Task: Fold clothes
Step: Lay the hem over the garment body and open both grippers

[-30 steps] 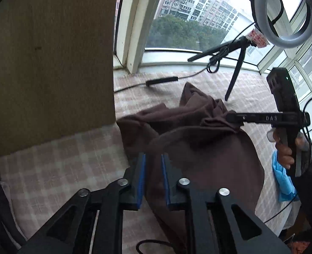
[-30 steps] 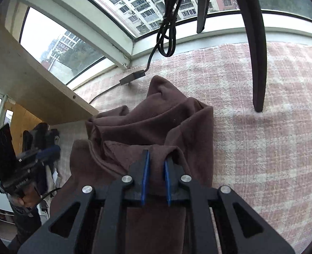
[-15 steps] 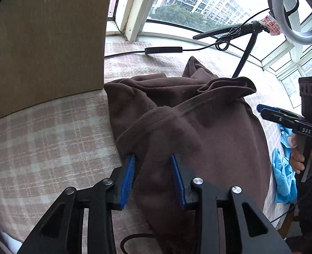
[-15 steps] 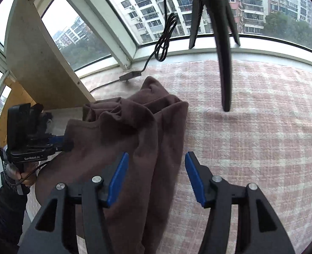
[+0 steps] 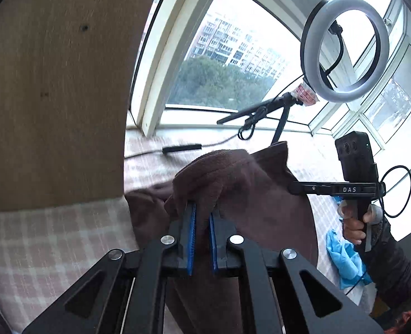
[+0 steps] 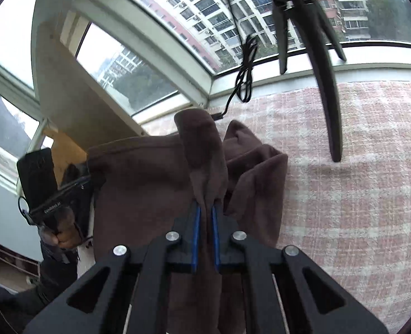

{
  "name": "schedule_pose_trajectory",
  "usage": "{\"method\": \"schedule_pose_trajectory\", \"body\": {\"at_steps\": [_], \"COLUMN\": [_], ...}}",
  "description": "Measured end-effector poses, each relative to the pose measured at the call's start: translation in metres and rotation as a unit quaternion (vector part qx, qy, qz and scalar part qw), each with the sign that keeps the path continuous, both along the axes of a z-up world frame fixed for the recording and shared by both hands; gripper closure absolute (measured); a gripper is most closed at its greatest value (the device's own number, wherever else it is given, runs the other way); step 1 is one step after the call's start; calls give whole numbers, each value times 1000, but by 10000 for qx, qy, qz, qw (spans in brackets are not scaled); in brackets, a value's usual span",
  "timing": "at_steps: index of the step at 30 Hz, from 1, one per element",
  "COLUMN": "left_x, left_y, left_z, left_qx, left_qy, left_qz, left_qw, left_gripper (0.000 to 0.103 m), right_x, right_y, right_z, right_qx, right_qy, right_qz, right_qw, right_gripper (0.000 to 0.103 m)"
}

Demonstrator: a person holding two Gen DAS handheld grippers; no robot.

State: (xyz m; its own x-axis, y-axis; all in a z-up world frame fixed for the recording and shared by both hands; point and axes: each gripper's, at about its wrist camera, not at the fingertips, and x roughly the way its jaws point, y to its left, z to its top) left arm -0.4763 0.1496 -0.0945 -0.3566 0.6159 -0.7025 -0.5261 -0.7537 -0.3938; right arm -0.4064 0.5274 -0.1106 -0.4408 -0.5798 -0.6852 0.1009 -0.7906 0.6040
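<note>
Left wrist view, left to right: wooden panel (image 5: 52, 91); left tongs (image 5: 202, 217) clamped on a fold of the brown garment (image 5: 261, 206), which rises off the checked cloth (image 5: 46, 236); ring light (image 5: 344, 50); right tongs (image 5: 291, 188) entering the garment's right edge, gripped by a hand (image 5: 354, 222) above a blue cloth (image 5: 342, 258). Right wrist view: left tongs (image 6: 94, 181) at the garment's (image 6: 138, 189) left edge; right tongs (image 6: 205, 208) pinching a raised ridge of fabric; tripod (image 6: 325, 83) standing on the checked cloth (image 6: 358, 194).
</note>
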Motion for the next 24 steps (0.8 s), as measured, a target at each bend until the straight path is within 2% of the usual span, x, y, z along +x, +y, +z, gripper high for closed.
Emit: {"method": "schedule_pose_trajectory", "body": {"at_steps": [2, 4, 5, 7, 9, 11, 14, 15, 17, 19, 20, 23, 24], "left_x": [-23, -34, -35, -31, -24, -17, -13, -12, -17, -25, -28, -38, -41], "left_y": [10, 21, 24, 18, 5, -9, -16, -14, -4, 6, 11, 22, 24], "left_z": [-31, -61, -68, -58, -42, -27, -28, -31, -40, -50, -54, -67, -71], "left_qx": [-381, -827, -977, -1012, -954, -831, -242, -224, -508, -629, -676, -607, -514], "left_qy": [-332, -600, -589, -416, -235, -105, -532, -621, -621, -692, -727, -819, -872], "left_qz": [52, 50, 52, 240, 471, 643, 405, 342, 361, 359, 354, 251, 223], "left_qw": [9987, 9948, 9935, 9937, 9940, 9944, 9975, 9972, 9961, 9950, 9944, 9945, 9946], "left_gripper": [94, 87, 80, 69, 69, 64, 62, 62, 62, 62, 62, 67, 71], "right_x": [-17, -25, -26, -28, -26, -23, -19, -18, -15, -15, -21, -39, -44], "right_y": [-3, -15, -22, -35, -36, -37, -38, -39, -40, -40, -39, -39, -39], "right_z": [-18, -28, -31, -35, -31, -28, -23, -21, -18, -16, -17, -24, -27], "right_qx": [247, 816, 1152, 1719, 1807, 1894, 2024, 2068, 2154, 2168, 2001, 1892, 1903], "right_qy": [-323, -460, -471, -475, -402, -330, -220, -184, -111, -43, -19, 55, 65], "right_qz": [-5, 87, 143, 228, 194, 159, 107, 89, 54, 17, -6, -139, -161], "right_qw": [9992, 9956, 9921, 9837, 9825, 9812, 9790, 9782, 9764, 9762, 9798, 9818, 9816], "right_gripper": [95, 92, 88, 83, 80, 79, 70, 65, 61, 61, 61, 61, 61]}}
